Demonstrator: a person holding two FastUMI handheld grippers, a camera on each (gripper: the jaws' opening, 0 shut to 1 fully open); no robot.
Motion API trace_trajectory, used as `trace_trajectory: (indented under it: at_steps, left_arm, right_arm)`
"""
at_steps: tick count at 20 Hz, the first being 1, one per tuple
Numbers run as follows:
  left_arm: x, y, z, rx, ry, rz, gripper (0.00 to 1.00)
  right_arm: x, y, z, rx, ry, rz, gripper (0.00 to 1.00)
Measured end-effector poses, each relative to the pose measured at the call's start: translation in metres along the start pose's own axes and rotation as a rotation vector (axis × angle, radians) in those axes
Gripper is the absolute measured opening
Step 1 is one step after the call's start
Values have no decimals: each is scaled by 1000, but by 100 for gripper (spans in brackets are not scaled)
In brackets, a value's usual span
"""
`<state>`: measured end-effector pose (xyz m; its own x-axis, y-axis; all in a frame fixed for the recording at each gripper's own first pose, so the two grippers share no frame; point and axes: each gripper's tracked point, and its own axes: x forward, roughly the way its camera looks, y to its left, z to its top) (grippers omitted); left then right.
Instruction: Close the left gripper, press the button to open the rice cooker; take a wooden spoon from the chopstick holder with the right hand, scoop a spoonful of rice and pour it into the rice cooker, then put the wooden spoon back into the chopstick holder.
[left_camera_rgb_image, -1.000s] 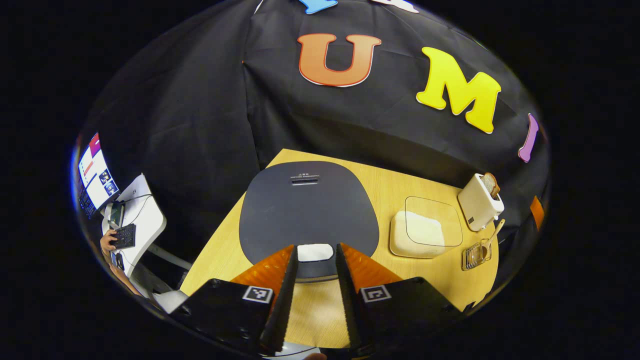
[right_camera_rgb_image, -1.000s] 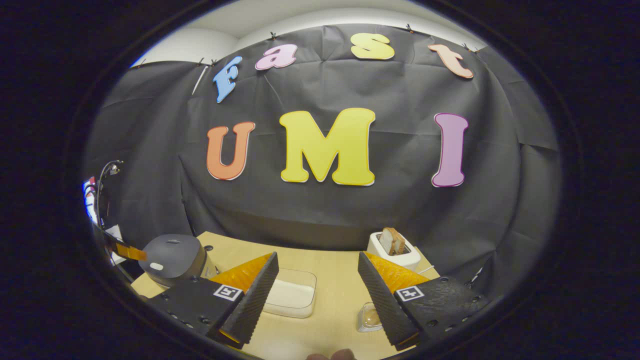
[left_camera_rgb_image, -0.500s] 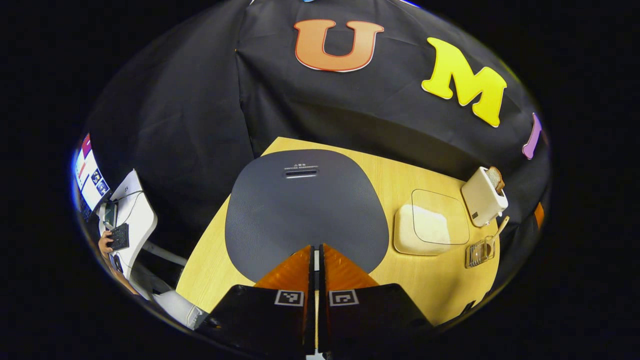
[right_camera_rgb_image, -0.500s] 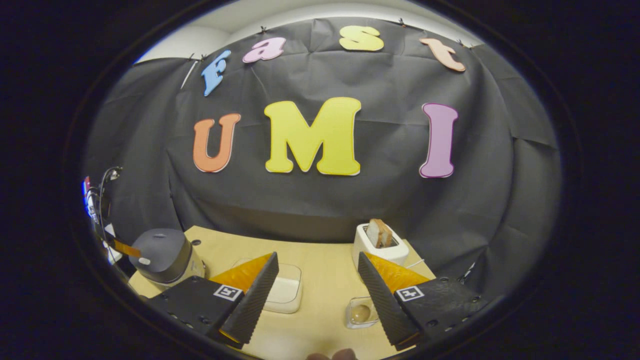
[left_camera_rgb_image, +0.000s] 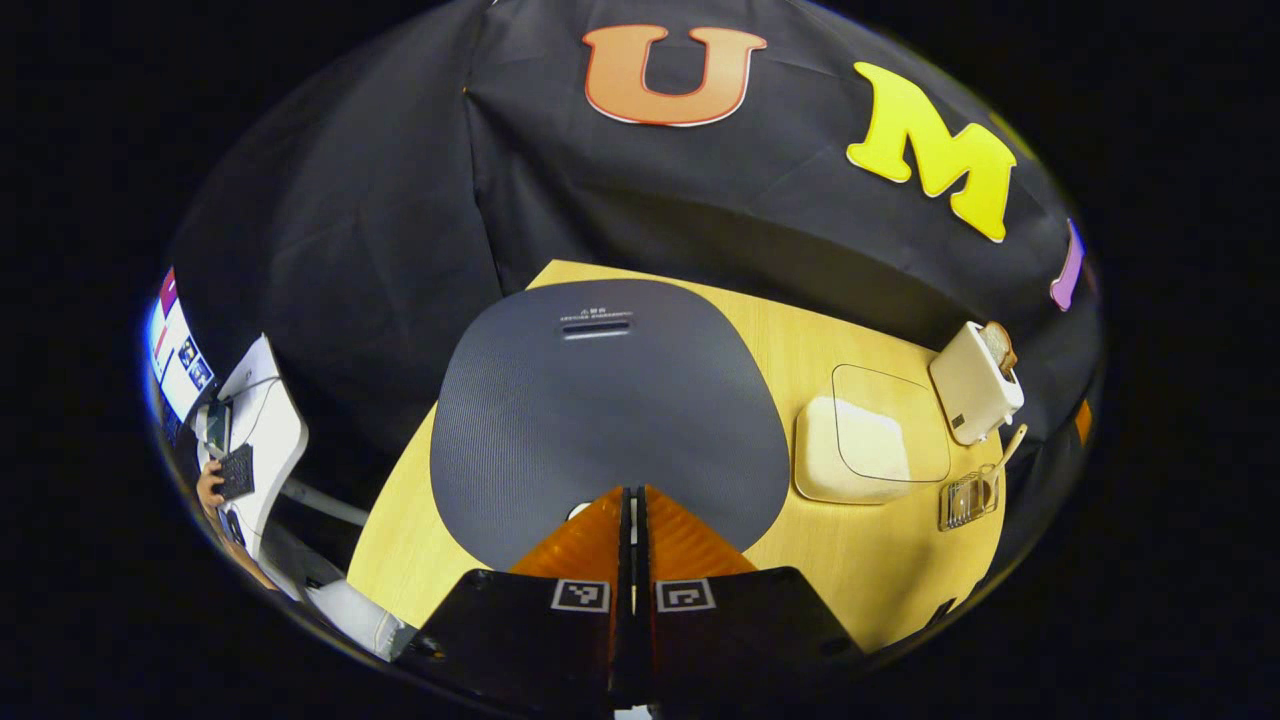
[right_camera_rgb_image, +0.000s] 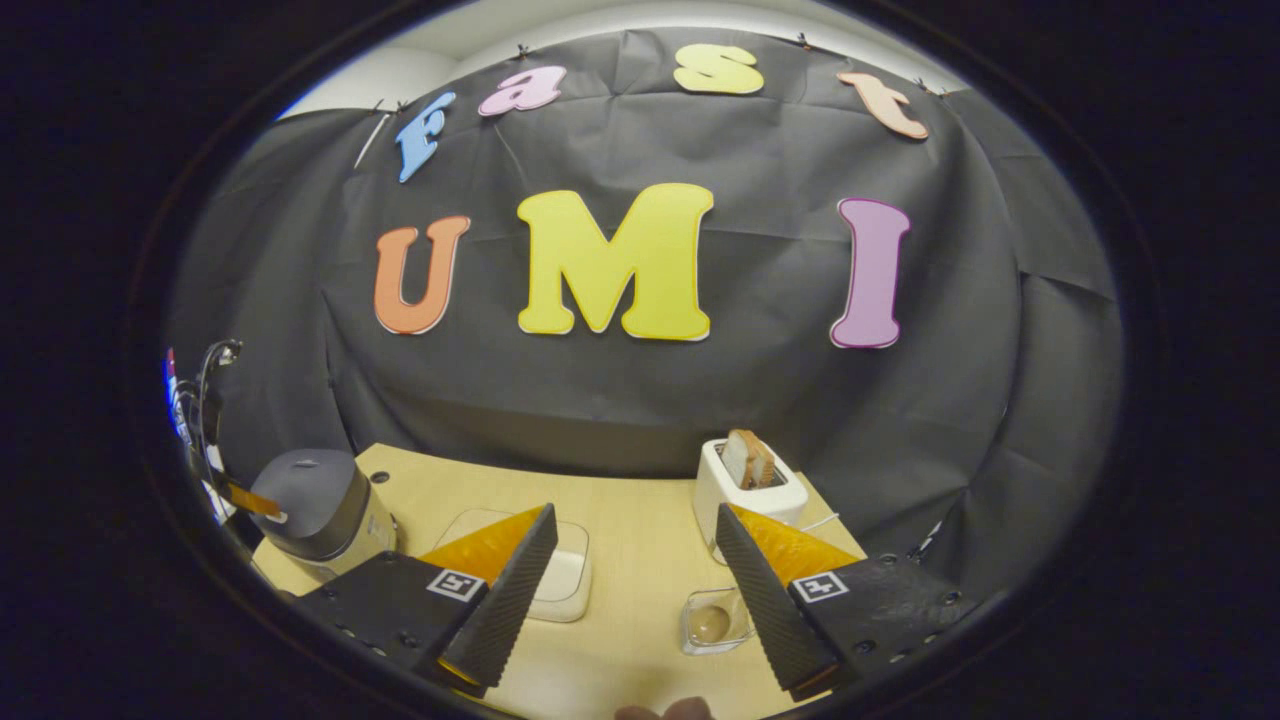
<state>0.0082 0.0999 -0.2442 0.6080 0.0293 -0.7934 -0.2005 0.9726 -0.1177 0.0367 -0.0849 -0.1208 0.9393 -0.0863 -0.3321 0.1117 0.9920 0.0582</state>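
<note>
Closer now: fingers (together) over button.

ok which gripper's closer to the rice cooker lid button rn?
Left. The left gripper, shut, sits right at the front edge of the rice cooker lid, over the button. The right gripper, open, hangs over by the chopstick holder.

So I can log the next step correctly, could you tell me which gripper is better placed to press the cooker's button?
Left. The left gripper is shut, its tips right over the cooker lid's near edge. The right gripper is open, near the holder.
</note>
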Motion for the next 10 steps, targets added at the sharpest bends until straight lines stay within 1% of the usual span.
trace_trajectory:
  at_steps: [1, 2, 5, 6, 7, 8, 9, 10]
  left_arm:
    - [1, -2, -6, -18, 38, 1, 3]
    - [0, 0, -1, -2, 21, -1, 3]
    - [1, -1, -1, 2, 20, -3, 3]
    - [-1, 0, 2, -3, 23, 10, 3]
    - [-7, 0, 6, -3, 8, 28, 3]
    - [-9, 1, 12, 11, -16, 53, 3]
    - [-16, -1, 17, 31, -39, 74, 3]
    - [-24, -3, 28, 56, -88, 87, 5]
  right_arm:
    - [0, 0, -2, 3, 3, 2, 95]
    - [1, 0, -3, 2, 9, 3, 97]
    - [3, -1, -1, -3, 3, 1, 96]
    - [2, -1, 1, -6, 1, 3, 97]
    - [1, -3, 2, -4, -4, 5, 95]
    - [0, -5, 5, -4, -10, 3, 98]
    - [-1, -8, 7, -5, -19, 1, 98]
    - [-2, -11, 9, -5, -25, -1, 98]
